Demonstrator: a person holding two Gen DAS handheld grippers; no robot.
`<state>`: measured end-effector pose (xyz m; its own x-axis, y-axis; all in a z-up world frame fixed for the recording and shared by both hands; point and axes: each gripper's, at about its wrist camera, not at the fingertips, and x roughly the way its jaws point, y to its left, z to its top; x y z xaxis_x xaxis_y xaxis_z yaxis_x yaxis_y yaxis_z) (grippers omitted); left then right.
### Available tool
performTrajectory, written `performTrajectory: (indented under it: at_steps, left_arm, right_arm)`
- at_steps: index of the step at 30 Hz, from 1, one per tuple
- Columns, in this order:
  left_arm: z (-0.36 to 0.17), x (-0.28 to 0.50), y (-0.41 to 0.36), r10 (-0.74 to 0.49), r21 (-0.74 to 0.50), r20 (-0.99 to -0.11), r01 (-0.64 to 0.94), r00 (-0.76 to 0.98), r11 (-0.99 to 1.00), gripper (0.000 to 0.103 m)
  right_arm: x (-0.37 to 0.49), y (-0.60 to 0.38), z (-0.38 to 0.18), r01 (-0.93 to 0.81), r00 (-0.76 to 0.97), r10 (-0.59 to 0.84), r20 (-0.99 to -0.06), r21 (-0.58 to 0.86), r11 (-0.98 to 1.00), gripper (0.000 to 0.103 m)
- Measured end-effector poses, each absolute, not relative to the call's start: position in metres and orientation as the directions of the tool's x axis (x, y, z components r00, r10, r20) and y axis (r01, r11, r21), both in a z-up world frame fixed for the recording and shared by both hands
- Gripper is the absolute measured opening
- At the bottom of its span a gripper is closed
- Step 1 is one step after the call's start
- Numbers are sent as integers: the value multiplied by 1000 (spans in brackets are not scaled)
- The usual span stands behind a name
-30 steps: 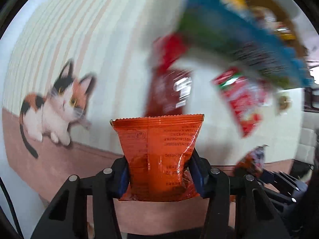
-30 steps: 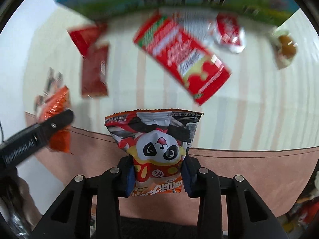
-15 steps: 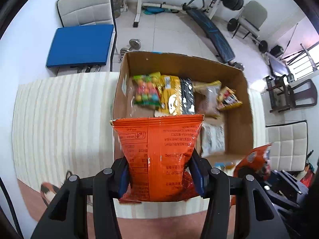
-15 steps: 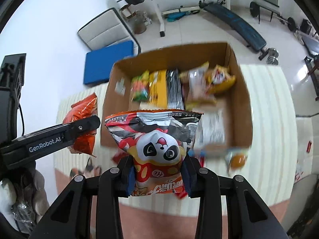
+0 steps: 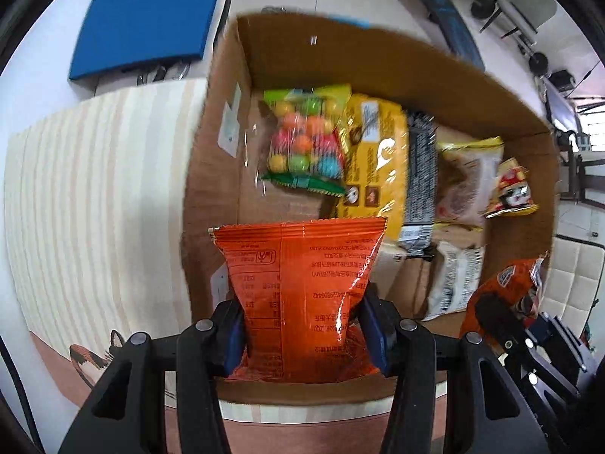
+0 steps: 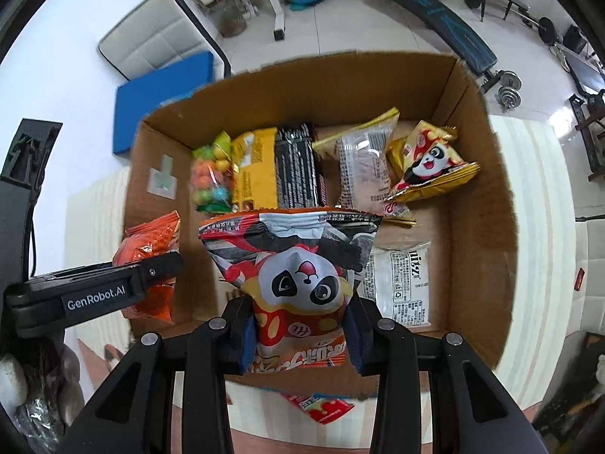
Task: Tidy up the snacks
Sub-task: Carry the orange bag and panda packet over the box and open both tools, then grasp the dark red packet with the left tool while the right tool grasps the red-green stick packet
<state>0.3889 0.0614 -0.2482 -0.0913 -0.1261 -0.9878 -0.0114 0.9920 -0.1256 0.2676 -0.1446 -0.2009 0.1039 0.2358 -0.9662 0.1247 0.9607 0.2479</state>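
My left gripper (image 5: 302, 335) is clamped on an orange snack bag (image 5: 298, 287) and my right gripper (image 6: 298, 335) on a panda-print bag (image 6: 295, 276), both over the cardboard box (image 6: 480, 204), "GenRobot.AI" readable on the left gripper's side.

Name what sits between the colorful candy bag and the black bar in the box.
A yellow packet stands between the candy bag and the black bar; both wrist views show it.

Blue mat (image 5: 145, 19), white chair (image 6: 159, 43), weight bench (image 6: 435, 11), dumbbell (image 6: 508, 89)
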Motion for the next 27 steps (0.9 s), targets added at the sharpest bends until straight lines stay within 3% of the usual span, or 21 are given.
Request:
performTrajectory:
  at_steps: [9,10,11,12,13,16,27]
  left_arm:
    - [-276,381,67,-137,-134,-982,-35,-132,990,50]
    - [-277,379,67,-119,-116,-984,-29,-129,993,56]
    - [-277,379,67,-98,-95,-987,-25,-127,995,64]
    - [-278,378,66,-103,-101,-986,-20,-129,995,75]
    - [-278,377,65,-118,-117,-984,-18,-133,993,79]
    - [-274,376,62,-109,-107,-986,-23,-125,994,84]
    - [-230,365,57,-115,-115,-993,17,8,993,84]
  right_arm:
    - [269,-141,-242,134,39,230,-972,233,963,42]
    - [269,-140,-246,134,25,226,-974,228,964,43]
    - [269,-140,-251,131,6,234,-972,233,964,56]
    - [268,-140,-254,128,-2,244,-970,242,962,86]
    - [267,-140,-255,121,-2,245,-969,243,962,95]
    - [263,-138,-255,95,2,239,-971,239,966,97]
    - [246,-137,-225,67,89,200,-976,206,976,100]
